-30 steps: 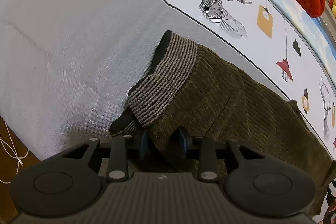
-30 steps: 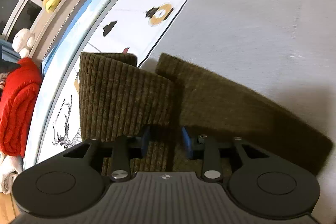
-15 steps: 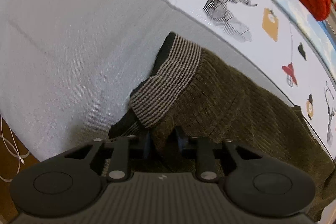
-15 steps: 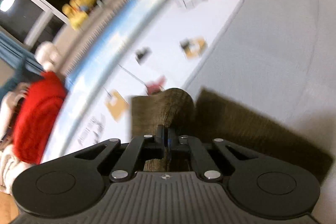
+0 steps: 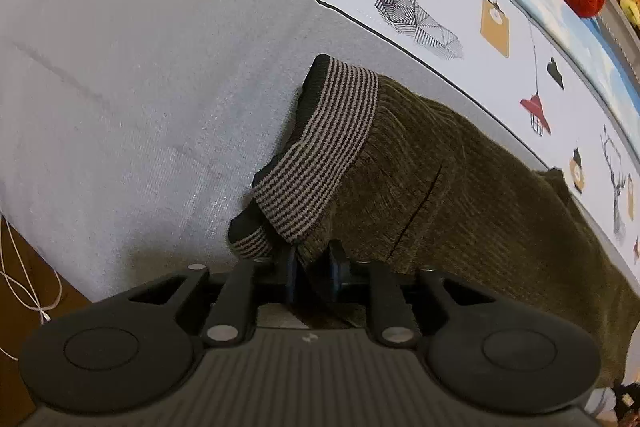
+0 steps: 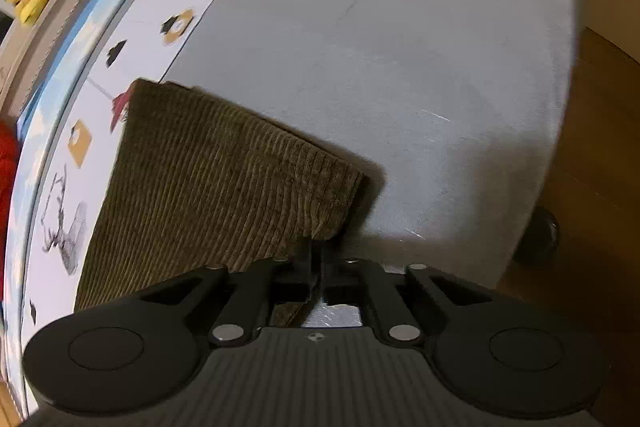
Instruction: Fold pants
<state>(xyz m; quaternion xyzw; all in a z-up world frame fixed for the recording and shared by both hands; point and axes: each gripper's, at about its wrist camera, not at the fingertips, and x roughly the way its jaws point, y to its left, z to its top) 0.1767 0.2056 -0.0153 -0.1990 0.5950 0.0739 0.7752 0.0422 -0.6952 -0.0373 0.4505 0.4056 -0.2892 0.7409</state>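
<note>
The pants [image 5: 460,187], olive corduroy with a striped waistband [image 5: 320,155], lie on the grey sheet of the bed [image 5: 120,67], close to the printed white border along its far edge, and both ends are gripped. The left gripper [image 5: 311,267] has its jaws narrowed onto a bunch of fabric just below the waistband, near the bed's near edge; the right gripper [image 6: 316,259] is pinched almost flat on the near corner of the leg hem [image 6: 332,187], its jaws having just been closing and then easing a touch. The step in hand looks like carrying the hem end over toward the waist. To do it well, keep the waist hand as a fixed anchor, lift the hem just clear of the sheet (corduroy drags and bunches), and travel parallel to the border so the edges land square. The thin hem pinch could slip, so the grip wants to stay firm until the cloth is laid down.
</note>
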